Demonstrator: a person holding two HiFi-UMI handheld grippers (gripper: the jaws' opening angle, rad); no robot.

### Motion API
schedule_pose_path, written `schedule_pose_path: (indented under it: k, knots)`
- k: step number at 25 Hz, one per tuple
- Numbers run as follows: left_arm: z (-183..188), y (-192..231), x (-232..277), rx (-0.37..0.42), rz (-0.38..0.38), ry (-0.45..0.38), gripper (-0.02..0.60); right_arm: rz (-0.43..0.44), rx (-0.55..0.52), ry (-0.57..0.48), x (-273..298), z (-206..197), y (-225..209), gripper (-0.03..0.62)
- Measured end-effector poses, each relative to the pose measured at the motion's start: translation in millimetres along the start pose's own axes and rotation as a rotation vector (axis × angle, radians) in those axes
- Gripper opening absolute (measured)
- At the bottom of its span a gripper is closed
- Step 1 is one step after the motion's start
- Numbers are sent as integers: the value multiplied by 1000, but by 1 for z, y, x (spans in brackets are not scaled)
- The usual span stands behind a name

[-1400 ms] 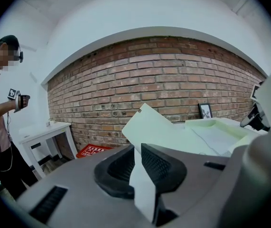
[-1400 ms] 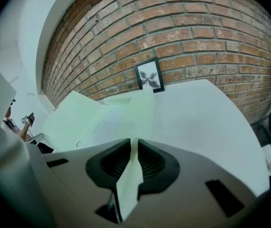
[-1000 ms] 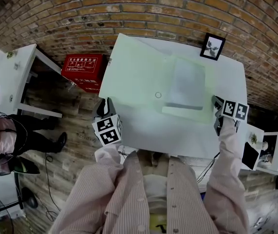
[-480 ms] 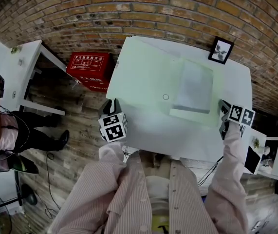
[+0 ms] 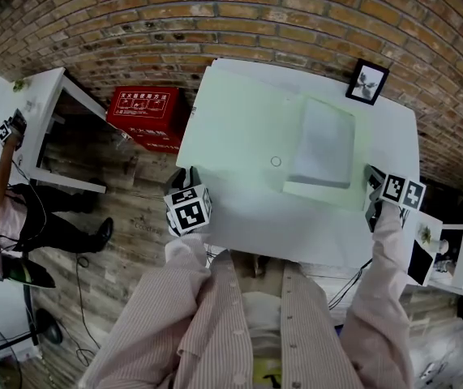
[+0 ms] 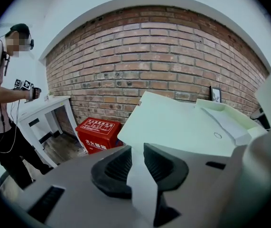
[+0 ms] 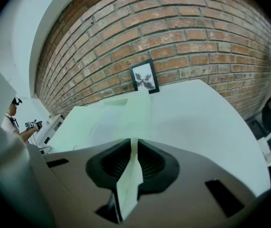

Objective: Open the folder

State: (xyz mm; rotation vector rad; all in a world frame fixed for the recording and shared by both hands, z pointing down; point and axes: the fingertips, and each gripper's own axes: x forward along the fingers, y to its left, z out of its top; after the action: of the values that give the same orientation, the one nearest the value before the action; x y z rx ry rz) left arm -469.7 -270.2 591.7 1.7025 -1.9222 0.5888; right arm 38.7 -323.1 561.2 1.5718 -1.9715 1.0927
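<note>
A pale green folder (image 5: 247, 136) lies spread open on the white table (image 5: 312, 225), its cover flat to the left and a grey-white stack (image 5: 322, 144) in its right half. My left gripper (image 5: 184, 175) is at the cover's near left corner. In the left gripper view its jaws (image 6: 135, 148) have just been opening and stand slightly apart, with a pale strip of sheet in the gap. My right gripper (image 5: 369, 181) is at the folder's near right edge. In the right gripper view the jaws (image 7: 133, 141) are shut on the green sheet (image 7: 107, 118).
A framed picture (image 5: 367, 82) leans at the table's far right corner by the brick wall. A red box (image 5: 142, 112) sits on the wooden floor left of the table. Further left are a white desk (image 5: 40, 128) and another person (image 5: 4, 209) holding grippers.
My left gripper has sunk a little at the cover's corner. The right gripper has stayed put. The person at the left has shifted their hands.
</note>
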Motion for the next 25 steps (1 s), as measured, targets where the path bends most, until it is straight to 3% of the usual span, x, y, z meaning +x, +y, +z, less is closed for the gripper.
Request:
schedule_pose_path:
  k: [11, 20, 22, 25]
  knots:
    - [-6, 2, 6, -21, 30, 45, 80, 8, 9, -9, -1, 1, 0, 51]
    - [-7, 3, 6, -33, 99, 55, 86, 29, 19, -14, -2, -1, -1, 51]
    - [-5, 5, 3, -4, 141, 64, 95, 43, 22, -13, -2, 0, 0, 51]
    - [-2, 3, 3, 131, 201, 84, 110, 55, 25, -6, -1, -1, 1, 51]
